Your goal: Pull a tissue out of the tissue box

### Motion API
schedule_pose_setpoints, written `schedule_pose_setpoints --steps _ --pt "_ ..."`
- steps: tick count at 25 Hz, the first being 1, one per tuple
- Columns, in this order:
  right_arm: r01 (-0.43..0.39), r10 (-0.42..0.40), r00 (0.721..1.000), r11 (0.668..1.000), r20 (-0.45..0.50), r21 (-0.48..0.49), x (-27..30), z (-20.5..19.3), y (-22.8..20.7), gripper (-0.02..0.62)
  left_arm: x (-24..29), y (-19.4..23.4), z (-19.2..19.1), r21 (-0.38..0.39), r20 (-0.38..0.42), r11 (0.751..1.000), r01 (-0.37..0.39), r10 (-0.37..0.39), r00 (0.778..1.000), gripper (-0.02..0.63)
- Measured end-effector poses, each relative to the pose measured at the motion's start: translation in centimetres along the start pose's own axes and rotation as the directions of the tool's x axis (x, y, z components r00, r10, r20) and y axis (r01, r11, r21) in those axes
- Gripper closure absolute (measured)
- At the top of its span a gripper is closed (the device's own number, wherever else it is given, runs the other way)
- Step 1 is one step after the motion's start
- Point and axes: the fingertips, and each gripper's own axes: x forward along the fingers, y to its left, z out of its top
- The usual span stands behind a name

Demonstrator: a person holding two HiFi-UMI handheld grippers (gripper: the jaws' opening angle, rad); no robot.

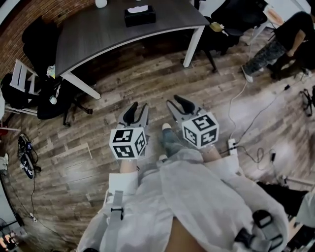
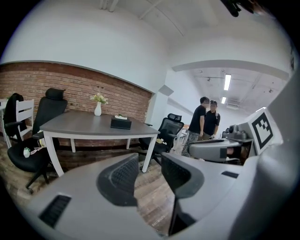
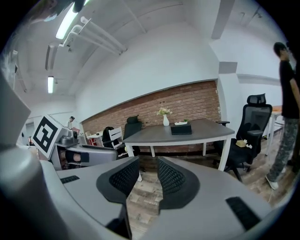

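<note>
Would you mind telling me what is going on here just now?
A person standing on the wooden floor holds the left gripper and right gripper, both with jaws apart and empty. They point towards the grey table, where the black tissue box sits with a white tissue sticking up, untouched and some way off.

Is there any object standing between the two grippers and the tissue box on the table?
Nothing visible stands in the way. Only bare wooden floor lies between the left gripper, the right gripper and the table. The tabletop in front of the tissue box is bare too.
</note>
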Motion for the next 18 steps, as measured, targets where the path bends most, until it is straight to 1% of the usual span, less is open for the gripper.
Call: schedule_pose_setpoints --steps 7,12,15,18 --pt "-0.024 0.024 0.999 1.0 0.042 -0.012 5.5 5.7 -6.3 0.495 6.7 2.4 6.3 0.011 0.032 1.0 -0.025 0.024 0.999 0.469" --pt "-0.051 0.052 0.997 0.998 0.053 -0.021 8.4 7.9 -10.1 0.495 11.2 3.2 9.4 0.024 0.052 0.999 -0.043 0.042 0.998 0.469" --pt "-0.069 0.07 0.997 0.997 0.037 -0.036 10.1 8.8 -11.6 0.495 13.4 3.9 10.3 0.012 0.049 0.998 -0.054 0.053 0.997 0.469" --pt "-0.085 0.085 0.996 0.995 0.012 -0.047 10.9 8.9 -12.8 0.495 14.8 4.0 10.0 -0.01 0.033 0.998 -0.063 0.064 0.997 0.469"
